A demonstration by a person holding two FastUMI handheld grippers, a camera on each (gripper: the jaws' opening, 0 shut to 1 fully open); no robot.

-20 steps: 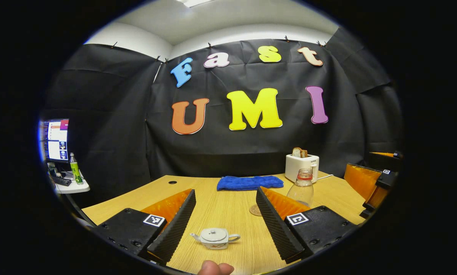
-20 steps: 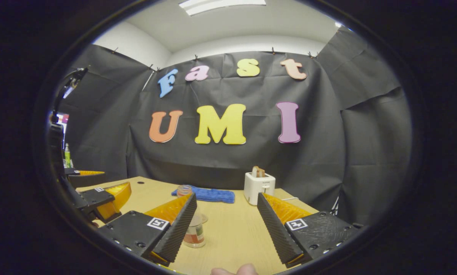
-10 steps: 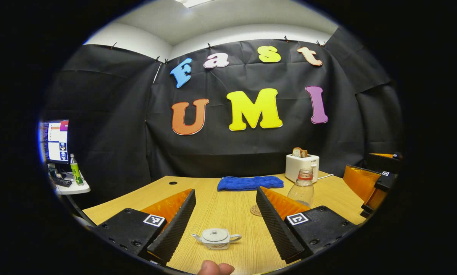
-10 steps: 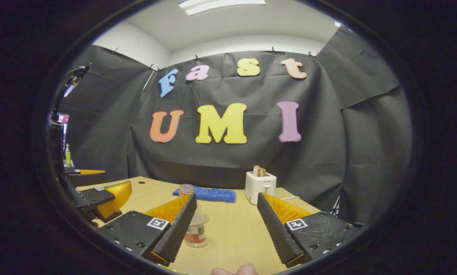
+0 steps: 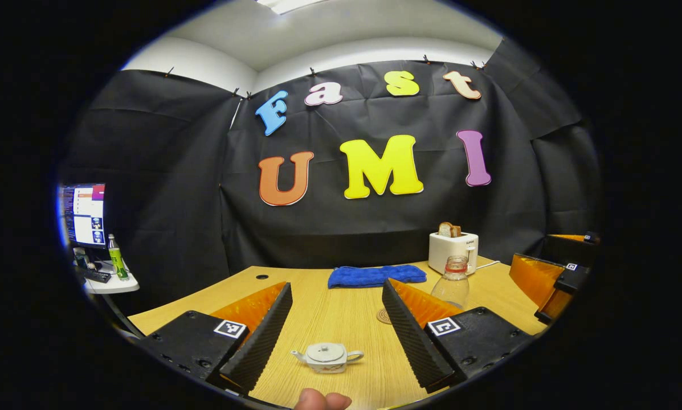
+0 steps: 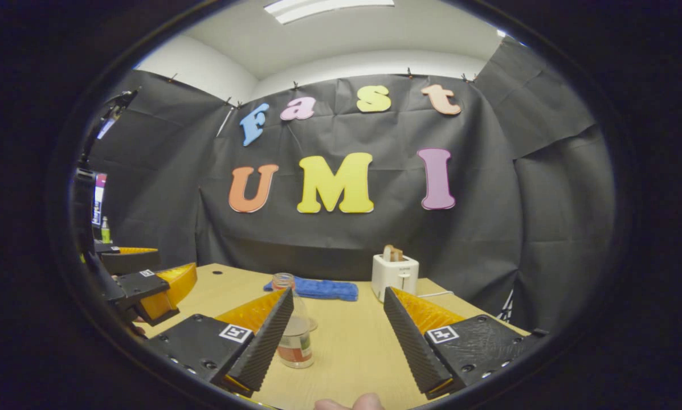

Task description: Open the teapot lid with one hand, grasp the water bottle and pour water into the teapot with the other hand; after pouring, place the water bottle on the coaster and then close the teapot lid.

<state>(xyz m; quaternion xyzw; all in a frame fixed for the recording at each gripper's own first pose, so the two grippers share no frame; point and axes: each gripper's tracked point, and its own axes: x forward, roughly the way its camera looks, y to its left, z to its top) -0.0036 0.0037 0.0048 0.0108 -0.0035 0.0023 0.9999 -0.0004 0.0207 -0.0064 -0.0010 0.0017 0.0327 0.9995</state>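
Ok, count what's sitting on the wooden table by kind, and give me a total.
Teapot: 1
Water bottle: 1
Coaster: 1
Blue towel: 1
Toaster: 1
Total: 5

Even, bright light comes from a ceiling lamp [image 6: 329,8] high above the fingers; edges bend strongly, nothing blurred.
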